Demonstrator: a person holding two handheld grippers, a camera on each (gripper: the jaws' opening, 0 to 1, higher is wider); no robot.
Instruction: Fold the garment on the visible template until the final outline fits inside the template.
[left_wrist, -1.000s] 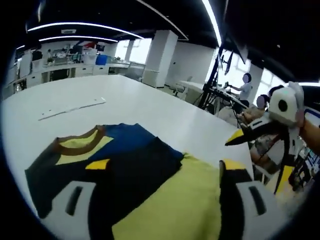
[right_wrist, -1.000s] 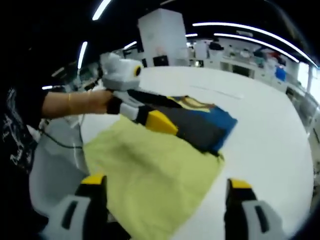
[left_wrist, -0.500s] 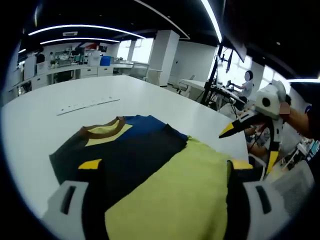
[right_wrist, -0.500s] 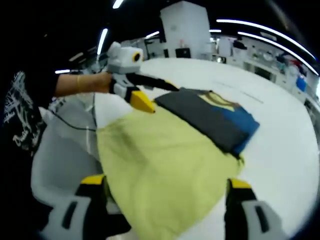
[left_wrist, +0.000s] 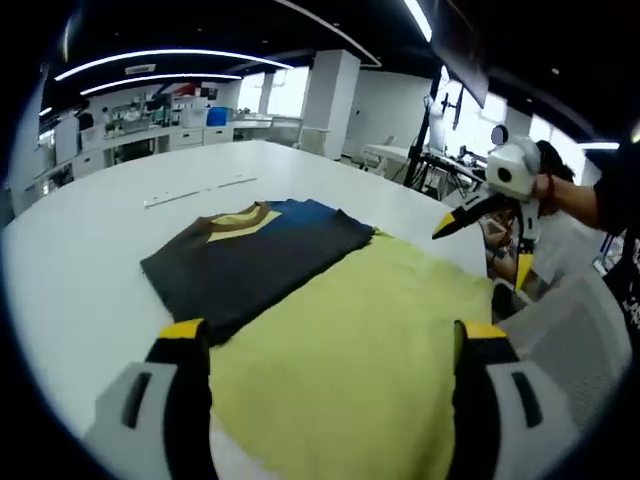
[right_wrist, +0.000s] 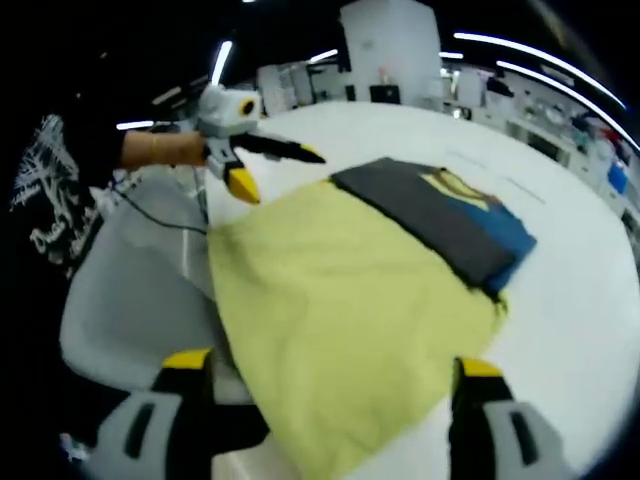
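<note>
Spanning a bright open office, the white table (left_wrist: 90, 270) carries the garment (left_wrist: 330, 330); both tools spread, empty.

White table (left_wrist: 80, 260), folded garment (left_wrist: 330, 300) and thin strip (left_wrist: 198, 189) on top

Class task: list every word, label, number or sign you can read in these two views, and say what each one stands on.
None can be read.
White print on the person's black shirt: too blurred to read.
The garment bears no readable lettering.
Items on the far counters: too small to tell.
</note>
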